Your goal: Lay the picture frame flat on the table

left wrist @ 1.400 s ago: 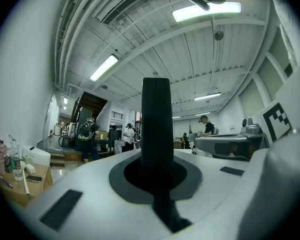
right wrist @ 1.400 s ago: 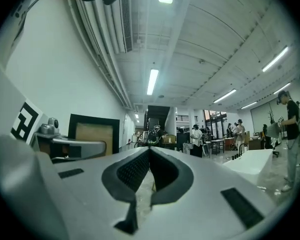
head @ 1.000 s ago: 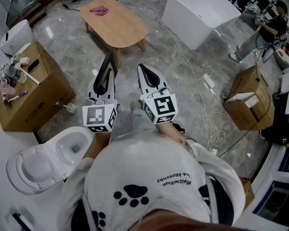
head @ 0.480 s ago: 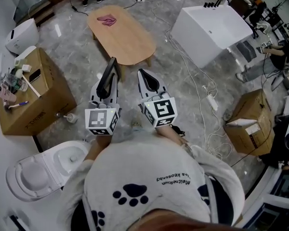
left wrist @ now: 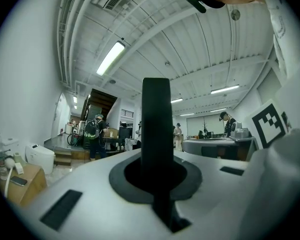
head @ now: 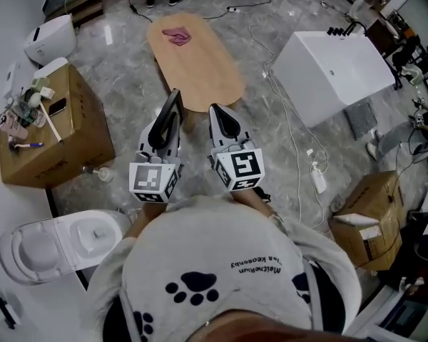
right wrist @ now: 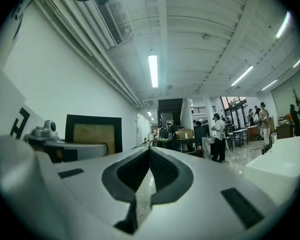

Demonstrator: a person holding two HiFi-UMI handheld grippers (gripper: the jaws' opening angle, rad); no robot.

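Note:
In the head view my left gripper (head: 162, 134) is shut on a black picture frame (head: 172, 109), which stands upright on edge between the jaws. The left gripper view shows that frame (left wrist: 156, 119) as a dark vertical bar clamped in my left gripper (left wrist: 156, 176). My right gripper (head: 222, 117) is beside it, shut with nothing in it; its pads meet in the right gripper view (right wrist: 149, 153). From there the frame (right wrist: 93, 133) shows a black border and tan inside. Both grippers hover at the near end of the oval wooden table (head: 203, 73).
A pink item (head: 175, 35) lies at the table's far end. A cardboard box (head: 53, 134) with clutter and a toilet (head: 53, 239) stand left. A white bathtub (head: 335, 66), floor cables (head: 294, 144) and another box (head: 367, 216) are right. People stand far off (right wrist: 219, 136).
Both grippers have travelled forward together toward the wooden table, whose near end now lies just beyond their tips. The frame stays upright in the left gripper.

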